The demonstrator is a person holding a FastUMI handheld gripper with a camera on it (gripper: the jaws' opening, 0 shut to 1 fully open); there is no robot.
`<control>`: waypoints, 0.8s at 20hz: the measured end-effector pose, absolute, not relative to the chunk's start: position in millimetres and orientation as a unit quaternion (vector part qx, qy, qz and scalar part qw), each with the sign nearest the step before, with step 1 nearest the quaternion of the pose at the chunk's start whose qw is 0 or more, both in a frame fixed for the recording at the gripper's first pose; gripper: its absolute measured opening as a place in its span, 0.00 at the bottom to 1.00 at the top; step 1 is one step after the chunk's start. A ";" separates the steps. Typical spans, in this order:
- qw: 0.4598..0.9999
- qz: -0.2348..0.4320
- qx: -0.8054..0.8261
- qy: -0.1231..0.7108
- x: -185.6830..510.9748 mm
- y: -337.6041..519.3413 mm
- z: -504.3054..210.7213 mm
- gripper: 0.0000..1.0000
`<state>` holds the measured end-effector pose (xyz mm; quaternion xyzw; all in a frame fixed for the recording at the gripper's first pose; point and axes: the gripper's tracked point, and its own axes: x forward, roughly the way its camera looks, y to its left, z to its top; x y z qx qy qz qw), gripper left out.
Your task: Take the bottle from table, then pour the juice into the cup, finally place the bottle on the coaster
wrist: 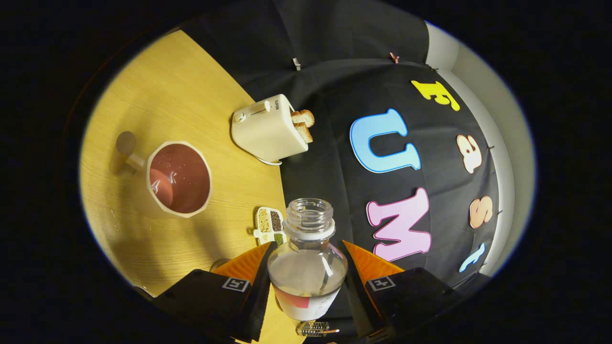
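Wooden counter (191,95) tilted in my view; I've got the fingers (306,260) clamped on the open bottle (307,267), with the cup (178,177) beyond, toaster (268,129) further.

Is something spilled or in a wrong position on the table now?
Yes, a little. Small wet drops lie on the table beside the cup, near its base, which looks like spilled juice. The bottle is gripped in the claw, uncapped. The toaster with bread looks normal.
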<state>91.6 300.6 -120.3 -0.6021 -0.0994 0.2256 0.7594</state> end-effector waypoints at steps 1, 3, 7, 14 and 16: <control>0.750 0.227 -0.613 -0.103 92.1 303.4 -122.9 0.74; 0.731 0.231 -0.633 -0.107 93.7 308.3 -129.9 0.74; 0.700 0.236 -0.666 -0.105 94.4 313.4 -143.7 0.74; 0.628 0.253 -0.724 -0.132 96.6 325.1 -162.7 0.74; 0.623 0.251 -0.729 -0.129 100.4 326.9 -163.1 0.74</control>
